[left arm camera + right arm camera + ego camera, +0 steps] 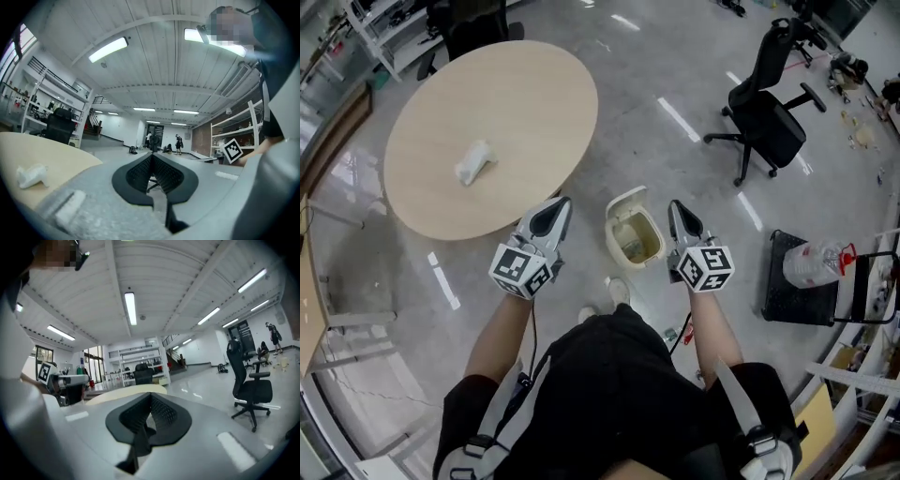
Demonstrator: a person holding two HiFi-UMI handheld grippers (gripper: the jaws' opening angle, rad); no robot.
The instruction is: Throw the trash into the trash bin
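A crumpled white piece of trash [473,161] lies on the round beige table [525,103]; in the left gripper view the trash [31,175] shows at the lower left. A small cream trash bin [635,234] with its lid up stands on the floor between my two grippers. My left gripper [562,203] is held up near the table's near edge, jaws shut with nothing between them [152,158]. My right gripper [674,205] hangs just right of the bin, jaws likewise shut and empty [150,398]. Both point roughly level across the room.
A black office chair [765,111] stands on the grey floor at the far right. A black cart with a clear plastic bag [811,265] is at the right. White shelving [389,28] and another dark chair [473,28] stand behind the table.
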